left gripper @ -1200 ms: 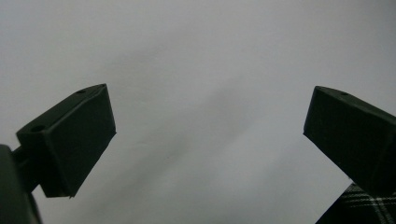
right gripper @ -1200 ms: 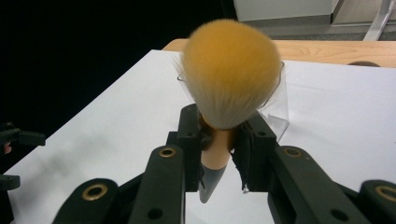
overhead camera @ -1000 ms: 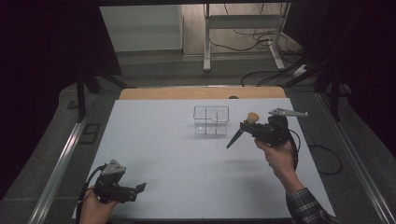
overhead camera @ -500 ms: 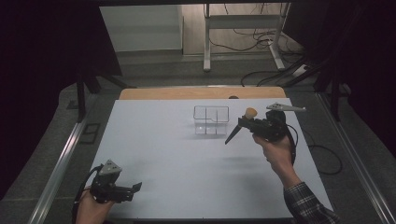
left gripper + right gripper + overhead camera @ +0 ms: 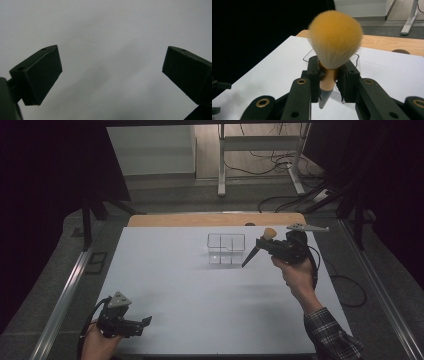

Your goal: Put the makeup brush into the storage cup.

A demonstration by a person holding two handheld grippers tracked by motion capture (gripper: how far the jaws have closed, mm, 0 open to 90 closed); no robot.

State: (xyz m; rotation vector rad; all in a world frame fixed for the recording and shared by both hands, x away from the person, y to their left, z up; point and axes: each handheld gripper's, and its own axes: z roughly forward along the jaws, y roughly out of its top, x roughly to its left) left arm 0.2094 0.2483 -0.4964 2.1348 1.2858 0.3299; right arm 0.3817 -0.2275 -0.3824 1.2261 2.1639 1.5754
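The big white table (image 5: pixel 200 310) sits in a dark room, with a wooden edge at the far side and grey floor and cables beyond it. Nearest to me, at the front left corner, the left gripper (image 5: pixel 142 323) rests low over the bare table. Its two black jaws stand wide apart with nothing between them, as the left gripper view shows. Farther up on the right side, the right gripper (image 5: pixel 262 245) is held up in a hand (image 5: pixel 295 275) with a checked sleeve. Its jaws are closed tight on a makeup brush (image 5: pixel 332 50) with a fluffy orange head. The brush head points up and its dark pointed handle (image 5: pixel 250 256) slants down toward the table. Since a second ago this hand has crept a little closer to the clear box (image 5: pixel 226 248), and the handle tip now hangs just beside the box's right wall. The left hand has not moved. I think the brush is meant to go into the box, and it is almost there, so it needs lifting over the wall next.
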